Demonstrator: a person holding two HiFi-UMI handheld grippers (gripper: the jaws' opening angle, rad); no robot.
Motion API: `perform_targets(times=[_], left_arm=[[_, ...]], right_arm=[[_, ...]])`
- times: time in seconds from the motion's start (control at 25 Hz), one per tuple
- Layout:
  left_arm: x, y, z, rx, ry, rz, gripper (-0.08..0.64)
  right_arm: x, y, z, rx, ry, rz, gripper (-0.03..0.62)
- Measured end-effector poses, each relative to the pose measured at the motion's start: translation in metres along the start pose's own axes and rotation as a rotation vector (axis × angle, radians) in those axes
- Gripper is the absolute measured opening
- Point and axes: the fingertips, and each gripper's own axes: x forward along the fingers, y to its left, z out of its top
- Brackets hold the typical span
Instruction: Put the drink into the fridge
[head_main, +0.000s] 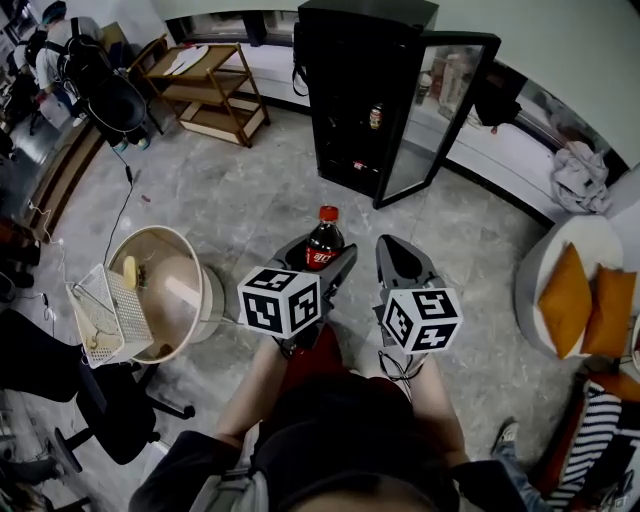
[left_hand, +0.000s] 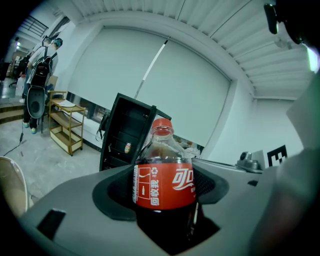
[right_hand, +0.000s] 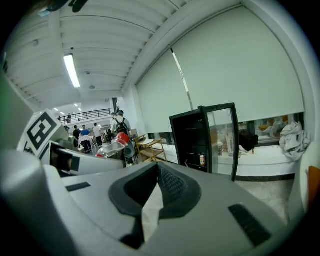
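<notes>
Black fridge (head_main: 350, 100) stands with its glass door (head_main: 440, 110) swung open and 1 can (head_main: 376, 117) on a shelf inside. Well short of it, the left gripper (head_main: 318, 272) clamps an upright cola bottle (head_main: 323, 243). Beside it, the right gripper (head_main: 401, 262) has its jaws pressed together on nothing.

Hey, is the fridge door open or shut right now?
Open. The glass door of the fridge is swung out rightward, exposing dark shelves with a small container on one.
</notes>
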Motion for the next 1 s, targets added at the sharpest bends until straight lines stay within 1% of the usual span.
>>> perform_targets(times=[0.24, 0.48, 0.76, 1.0], left_arm=[[0.024, 0.062, 0.038, 0.002, 0.017, -0.012, 0.319], [0.043, 0.11, 0.073, 0.007, 0.013, -0.017, 0.319], [0.056, 0.155, 0.095, 0.005, 0.025, -0.023, 0.319], [0.065, 0.181, 0.102, -0.01, 0.045, -0.041, 0.319]], right_arm=[[0.076, 0.009, 0.02, 0.006, 0.008, -0.001, 0.018], [0.131, 0.011, 0.034, 0.001, 0.019, -0.015, 0.018], [0.18, 0.012, 0.043, 0.015, 0.024, -0.047, 0.018], [0.208, 0.013, 0.046, 0.016, 0.034, -0.082, 0.018]])
